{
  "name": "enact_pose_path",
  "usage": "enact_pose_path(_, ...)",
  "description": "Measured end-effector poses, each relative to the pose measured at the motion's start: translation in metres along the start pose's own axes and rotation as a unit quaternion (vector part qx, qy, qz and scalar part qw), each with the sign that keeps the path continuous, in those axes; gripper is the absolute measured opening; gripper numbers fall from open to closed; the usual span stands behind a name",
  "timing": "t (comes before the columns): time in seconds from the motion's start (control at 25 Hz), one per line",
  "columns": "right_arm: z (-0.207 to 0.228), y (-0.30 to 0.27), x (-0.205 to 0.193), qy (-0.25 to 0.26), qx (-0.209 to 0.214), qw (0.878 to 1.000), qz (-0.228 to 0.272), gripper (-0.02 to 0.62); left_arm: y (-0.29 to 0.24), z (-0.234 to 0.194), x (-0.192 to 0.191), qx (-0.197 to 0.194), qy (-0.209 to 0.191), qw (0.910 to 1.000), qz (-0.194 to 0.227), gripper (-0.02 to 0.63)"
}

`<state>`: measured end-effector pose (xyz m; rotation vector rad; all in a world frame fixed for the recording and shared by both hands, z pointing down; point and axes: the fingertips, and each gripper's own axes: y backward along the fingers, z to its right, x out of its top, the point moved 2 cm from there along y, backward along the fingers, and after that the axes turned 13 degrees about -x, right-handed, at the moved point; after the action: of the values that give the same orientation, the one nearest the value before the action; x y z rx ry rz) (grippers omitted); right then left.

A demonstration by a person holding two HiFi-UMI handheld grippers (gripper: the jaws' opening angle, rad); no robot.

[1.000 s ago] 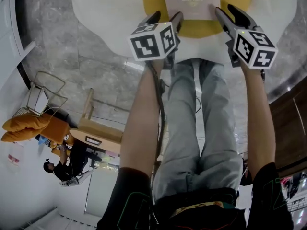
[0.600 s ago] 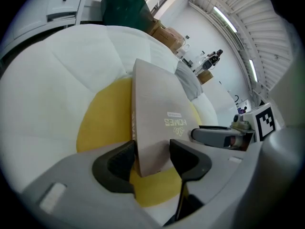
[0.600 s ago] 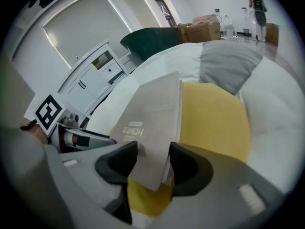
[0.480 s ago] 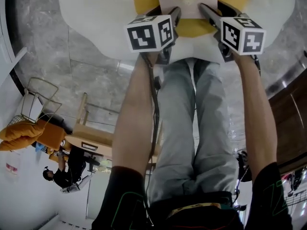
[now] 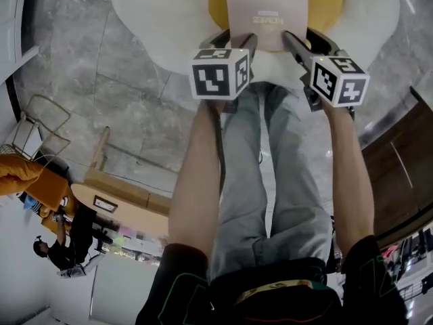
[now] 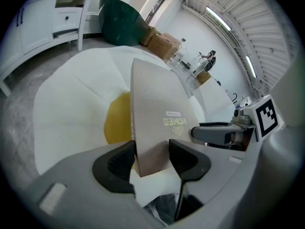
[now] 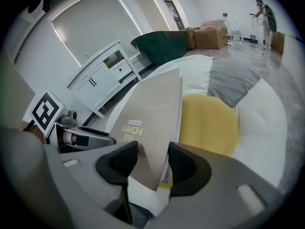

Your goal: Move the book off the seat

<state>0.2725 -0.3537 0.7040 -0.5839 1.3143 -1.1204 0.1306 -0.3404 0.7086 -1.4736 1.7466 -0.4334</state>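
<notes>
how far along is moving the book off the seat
Done: the left gripper and right gripper each clamp a near corner of the book; the left's jaws have just been closing on it. In hand: its near edge is tilted up. To do: carrying it clear of the seat, which it overhangs.

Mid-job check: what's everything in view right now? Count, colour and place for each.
taupe softcover book: one, taupe, tilted up over the seat
round cushioned seat: one, white with yellow centre and grey panel, beneath the book
dark green tub chair: one, green, behind the seat
white cabinet: one, white, against the wall
brown cardboard boxes: at least two, brown, far floor
grey-jeaned legs: two, grey, below the grippers in the head view
left gripper: one, grey, jaws have just been closing, clamped on the book
right gripper: one, grey, clamped on the book
</notes>
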Motion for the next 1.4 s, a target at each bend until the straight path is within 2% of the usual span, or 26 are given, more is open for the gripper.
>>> enact_pose_path(0.16, -0.027, 0.03, 0.007, 0.038, 0.021, 0.999, 0.01, 0.202, 0.042, 0.016, -0.01, 0.017, 0.018, 0.9989, 0.039, 0.233)
enact_pose_path(0.24, -0.047, 0.04, 0.012, 0.065, 0.041, 0.997, 0.013, 0.202, 0.068, 0.02, -0.018, 0.041, 0.034, 0.9964, 0.065, 0.233)
enact_pose_path(0.4, -0.094, 0.063, 0.008, 0.158, 0.083, 0.984, 0.006, 0.202, 0.116, 0.028, -0.056, 0.079, 0.096, 0.9824, 0.14, 0.233)
enact_pose_path(0.56, -0.137, 0.096, -0.011, 0.211, 0.11, 0.971, -0.007, 0.202, 0.165, 0.043, -0.099, 0.097, 0.137, 0.9675, 0.189, 0.233)
enact_pose_path(0.72, -0.184, 0.113, -0.02, 0.295, 0.151, 0.943, -0.017, 0.202, 0.204, 0.049, -0.138, 0.128, 0.195, 0.9378, 0.257, 0.233)
enact_pose_path(0.84, -0.227, 0.124, -0.039, 0.335, 0.178, 0.925, -0.025, 0.202, 0.238, 0.048, -0.173, 0.149, 0.225, 0.9188, 0.288, 0.236)
enact_pose_path(0.96, -0.281, 0.13, -0.067, 0.381, 0.212, 0.899, -0.037, 0.202, 0.276, 0.04, -0.219, 0.178, 0.265, 0.8913, 0.322, 0.235)
enact_pose_path(1.08, -0.332, 0.14, -0.102, 0.416, 0.235, 0.877, -0.044, 0.202, 0.313, 0.033, -0.268, 0.198, 0.291, 0.8688, 0.348, 0.236)
enact_pose_path(1.24, -0.398, 0.156, -0.138, 0.465, 0.269, 0.841, -0.058, 0.202, 0.36, 0.031, -0.322, 0.226, 0.335, 0.8322, 0.38, 0.236)
enact_pose_path(1.4, -0.462, 0.159, -0.17, 0.5, 0.293, 0.811, -0.082, 0.202, 0.404, 0.014, -0.365, 0.247, 0.368, 0.8025, 0.399, 0.236)
